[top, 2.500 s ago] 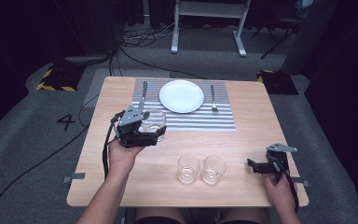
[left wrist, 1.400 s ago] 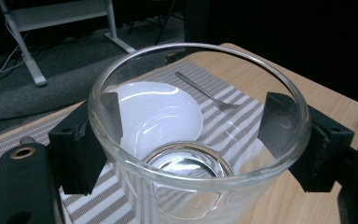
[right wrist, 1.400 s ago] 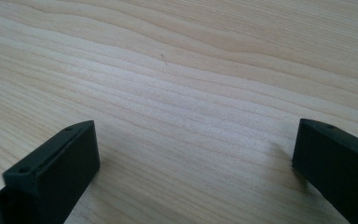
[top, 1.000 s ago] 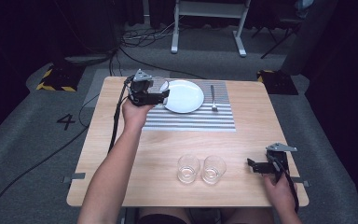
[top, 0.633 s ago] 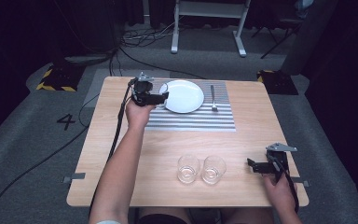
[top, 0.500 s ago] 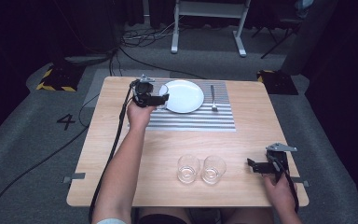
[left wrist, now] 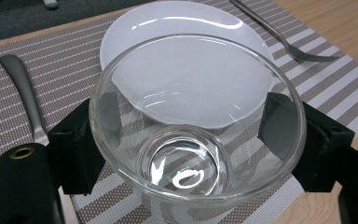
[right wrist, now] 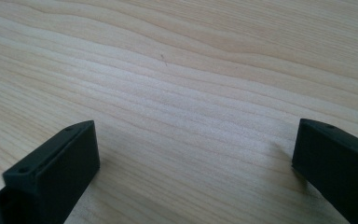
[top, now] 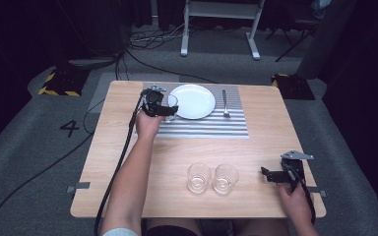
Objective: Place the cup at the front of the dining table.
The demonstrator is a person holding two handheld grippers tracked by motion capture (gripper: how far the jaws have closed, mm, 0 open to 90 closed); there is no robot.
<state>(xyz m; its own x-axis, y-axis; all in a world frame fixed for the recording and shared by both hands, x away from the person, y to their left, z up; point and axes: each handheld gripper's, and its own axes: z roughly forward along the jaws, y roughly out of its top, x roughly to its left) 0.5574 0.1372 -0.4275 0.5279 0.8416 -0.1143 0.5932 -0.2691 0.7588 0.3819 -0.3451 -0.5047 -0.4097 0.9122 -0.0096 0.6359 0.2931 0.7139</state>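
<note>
Here, items run from largest to smallest, each placed relative to the white plate.

1. Wooden table, carrying everything below.
2. Striped placemat, lying under the plate.
3. White plate, centred at the mat's far edge; fork just to its right, knife to its left.
4. Left gripper, jaws clamped on the glass's sides; a couple of seconds ago it was nearer the person, and it has since carried the glass to the plate's left edge, low over the mat.
5. Right gripper, well short of the plate near the table's front right corner, jaws apart over bare wood, unmoved.
6. Held glass, upright, just left of the plate: placement looks nearly done, release pending.
7. Two spare glasses, well in front of the plate, apparently next.
</note>
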